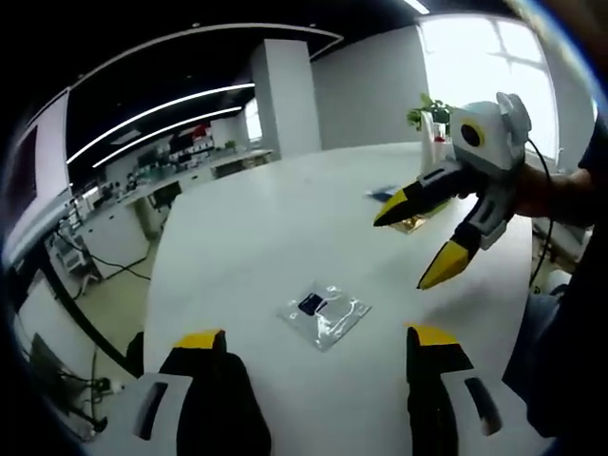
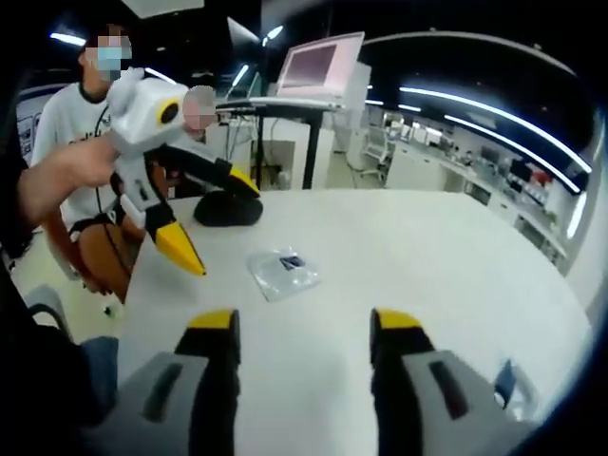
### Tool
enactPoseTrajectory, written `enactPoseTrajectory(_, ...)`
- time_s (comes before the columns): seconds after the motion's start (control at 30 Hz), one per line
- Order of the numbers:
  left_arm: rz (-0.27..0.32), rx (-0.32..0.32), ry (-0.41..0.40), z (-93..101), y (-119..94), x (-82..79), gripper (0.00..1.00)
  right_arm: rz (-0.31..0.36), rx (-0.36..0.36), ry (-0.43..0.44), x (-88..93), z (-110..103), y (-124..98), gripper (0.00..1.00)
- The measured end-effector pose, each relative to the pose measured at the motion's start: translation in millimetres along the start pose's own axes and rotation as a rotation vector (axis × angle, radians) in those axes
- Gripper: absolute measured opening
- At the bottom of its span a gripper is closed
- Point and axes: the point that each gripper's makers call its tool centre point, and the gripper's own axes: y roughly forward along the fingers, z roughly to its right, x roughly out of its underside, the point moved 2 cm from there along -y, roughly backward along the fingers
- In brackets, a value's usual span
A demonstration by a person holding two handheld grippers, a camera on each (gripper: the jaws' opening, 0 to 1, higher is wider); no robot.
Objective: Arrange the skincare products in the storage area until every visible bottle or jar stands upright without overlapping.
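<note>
Both grippers — left point(image 1: 315, 350) and right point(image 2: 302, 329) — are held wide open and empty above a sachet point(image 1: 324, 311) on the table point(image 1: 256, 228).

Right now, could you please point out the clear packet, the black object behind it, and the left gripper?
Packet point(image 2: 282, 271): right gripper view, on its clear middle.
Black object point(image 2: 228, 210): right gripper view, on its domed top.
Left gripper point(image 2: 217, 220): right gripper view, midway between the yellow tips.

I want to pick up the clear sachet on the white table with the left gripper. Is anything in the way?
Nothing visible. The clear sachet lies flat on the bare white table, straight ahead of the open left gripper. The right gripper hovers off to the side, open.
</note>
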Motion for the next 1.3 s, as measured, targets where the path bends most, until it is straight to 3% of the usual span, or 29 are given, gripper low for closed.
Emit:
enactPoseTrajectory(0.33, -0.005, 0.002, 0.003, 1.5, -3, 2.3, 0.78, 0.013, -0.042, -0.023, -13.5, -9, 28, 0.39)
enactPoseTrajectory(0.6, -0.008, 0.001, 0.004, 3.8, -6, 3.2, 0.77, 0.014, -0.096, -0.067, -16.7, -19, 50, 0.12)
enactPoseTrajectory(0.97, -0.028, 0.0, 0.003, 14.5, -8, 5.1, 0.75, -0.013, -0.152, -0.065, -7.9, -31, 68, 0.01)
enactPoseTrajectory(1.3, -0.025, 0.002, 0.002, 20.2, -8, 1.4, 0.74, 0.028, -0.184, -0.02, -7.3, -29, 67, 0.0)
